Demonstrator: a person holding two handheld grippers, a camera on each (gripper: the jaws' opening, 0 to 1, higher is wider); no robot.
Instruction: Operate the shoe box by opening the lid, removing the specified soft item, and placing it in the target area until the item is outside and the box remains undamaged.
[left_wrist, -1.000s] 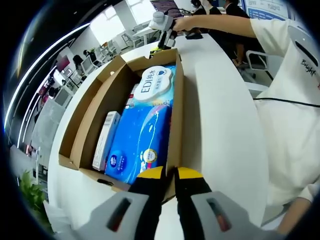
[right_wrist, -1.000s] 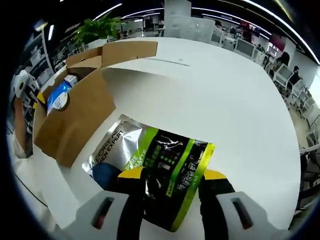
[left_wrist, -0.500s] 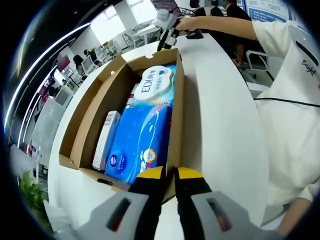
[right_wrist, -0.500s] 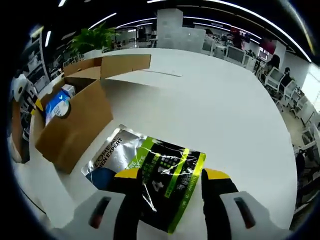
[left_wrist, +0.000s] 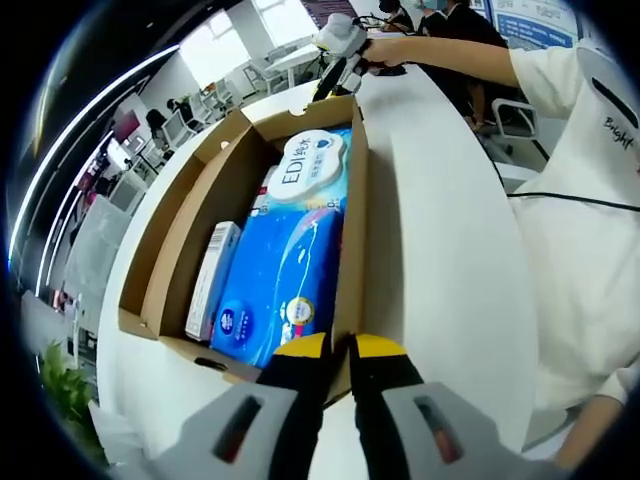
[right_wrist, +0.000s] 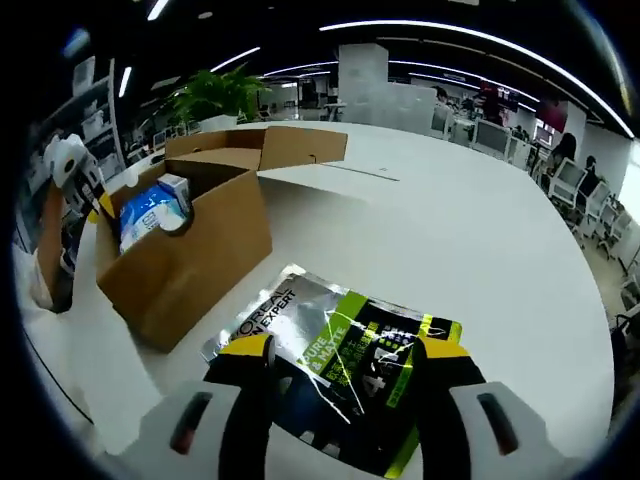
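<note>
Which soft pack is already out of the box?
The silver, green and black pouch lying on the white table; the blue packs sit inside the cardboard box.

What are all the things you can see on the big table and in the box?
Shoe box: one, brown cardboard, open, on the table.
Wipes pack: one, blue with a white lid, inside the box.
Small carton: one, white, inside the box beside the wipes pack.
Pouch: one, silver, black and green, on the table outside the box.
Table: one, white.
Plant: one, green, beyond the table.
Person's sleeve: white, beside the table.
Left gripper: jaws closed at the box edge.
Right gripper: jaws apart, either side of the pouch.
</note>
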